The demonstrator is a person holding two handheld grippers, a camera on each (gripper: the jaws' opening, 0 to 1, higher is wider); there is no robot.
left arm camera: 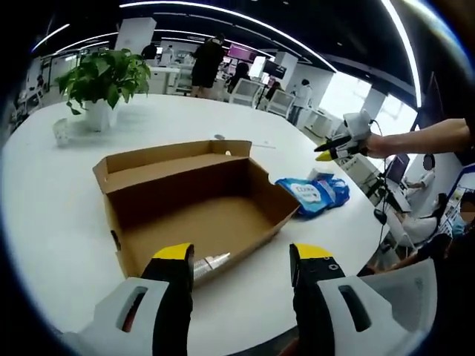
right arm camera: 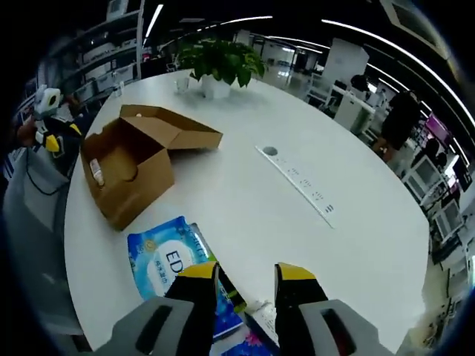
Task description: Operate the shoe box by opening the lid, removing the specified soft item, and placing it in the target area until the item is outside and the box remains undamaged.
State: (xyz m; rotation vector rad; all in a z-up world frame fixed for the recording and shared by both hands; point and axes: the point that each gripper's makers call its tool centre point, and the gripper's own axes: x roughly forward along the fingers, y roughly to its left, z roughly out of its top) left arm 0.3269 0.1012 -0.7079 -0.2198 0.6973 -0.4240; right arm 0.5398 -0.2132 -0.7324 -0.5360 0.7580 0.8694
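Left gripper view, left to right: potted plant (left arm camera: 104,81) at the far edge of the white table (left arm camera: 44,222); open cardboard shoe box (left arm camera: 197,204) at centre, lid folded back, floor bare apart from a small pale object near its front wall; the left gripper (left arm camera: 241,256) hangs just before that wall, jaws well apart, holding nothing. Just right of the box lies the blue soft pack (left arm camera: 315,194), outside on the table. Further right the right gripper (left arm camera: 338,148) is held in the air by a person's hand. Right gripper view: the left gripper sits at the far left, box beside it, pack directly ahead of the right gripper's jaws, which stand slightly apart and empty; a white power strip (right arm camera: 300,184) lies to the right.
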